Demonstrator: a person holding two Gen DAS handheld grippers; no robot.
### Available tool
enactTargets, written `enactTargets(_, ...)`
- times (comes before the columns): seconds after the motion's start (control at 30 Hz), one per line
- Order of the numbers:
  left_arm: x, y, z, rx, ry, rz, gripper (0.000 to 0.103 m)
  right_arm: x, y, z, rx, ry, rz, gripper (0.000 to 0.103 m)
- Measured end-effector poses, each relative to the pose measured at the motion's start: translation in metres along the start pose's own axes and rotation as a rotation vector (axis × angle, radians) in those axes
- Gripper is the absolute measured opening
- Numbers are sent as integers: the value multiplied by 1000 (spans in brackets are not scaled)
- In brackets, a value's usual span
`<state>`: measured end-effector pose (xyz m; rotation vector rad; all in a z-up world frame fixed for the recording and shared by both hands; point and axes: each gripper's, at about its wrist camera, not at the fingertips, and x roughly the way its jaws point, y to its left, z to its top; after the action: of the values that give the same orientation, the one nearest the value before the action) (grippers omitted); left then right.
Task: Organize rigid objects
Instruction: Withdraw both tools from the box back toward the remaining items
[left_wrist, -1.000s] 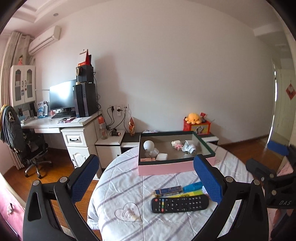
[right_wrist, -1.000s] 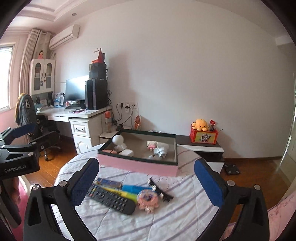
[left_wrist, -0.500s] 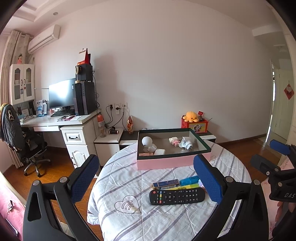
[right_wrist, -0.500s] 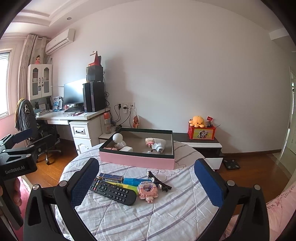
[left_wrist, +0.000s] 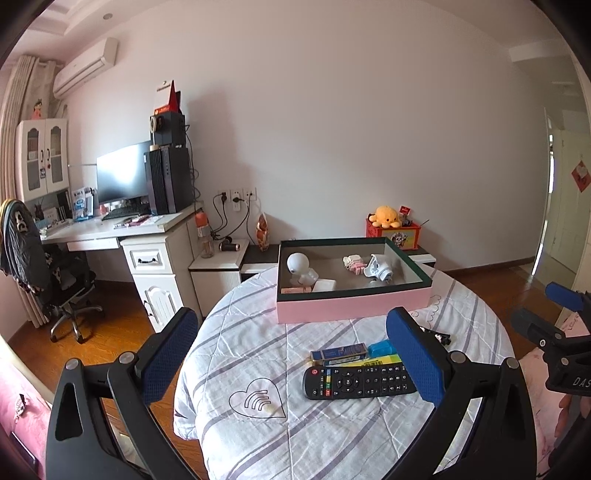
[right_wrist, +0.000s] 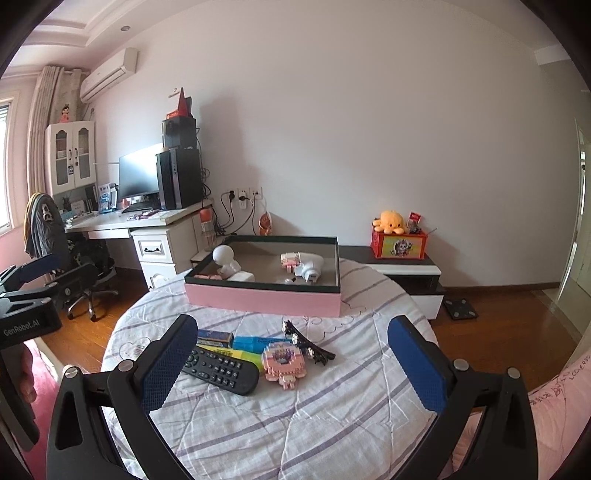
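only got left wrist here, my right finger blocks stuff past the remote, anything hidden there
Observer: Yes, a pink block toy lies right of the remote, touching the yellow marker's end.
Operator: that black bit near the pink box
Observer: A black hair clip, lying just behind the toy.
Operator: right gripper holding anything
Observer: No, the right gripper is open and empty, hanging above the table short of the toy.
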<state>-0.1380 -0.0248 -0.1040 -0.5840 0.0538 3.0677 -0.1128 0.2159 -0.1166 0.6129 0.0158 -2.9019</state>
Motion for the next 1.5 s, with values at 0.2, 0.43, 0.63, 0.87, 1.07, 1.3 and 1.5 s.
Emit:
enactTargets(0.2, 17, 0, -8, 9, 46, 6, 103, 16, -6, -8, 8, 42, -3, 103)
enactTargets(0.43, 39, -1, -22, 18, 110, 0, 103, 43, -10, -23, 16, 118, -3, 103)
enactTargets(0.63, 58, 0, -33, 22, 158, 3, 103, 79, -11, -40, 28, 205, -2, 103)
enactTargets(0.87, 80, -1, -51, 37, 220, -3, 103, 116, -9, -50, 39, 283, 10, 103)
enactTargets(1.07, 93, -6, -61, 52, 260, -19, 103, 136, -15, -55, 42, 324, -5, 103)
enactTargets(1.3, 98, -25, -66, 76, 273, -69, 103, 144, -20, -65, 16, 384, -14, 103)
enactTargets(1.5, 99, -25, -70, 71, 298, -58, 103, 144, 3, -67, -45, 414, 30, 103)
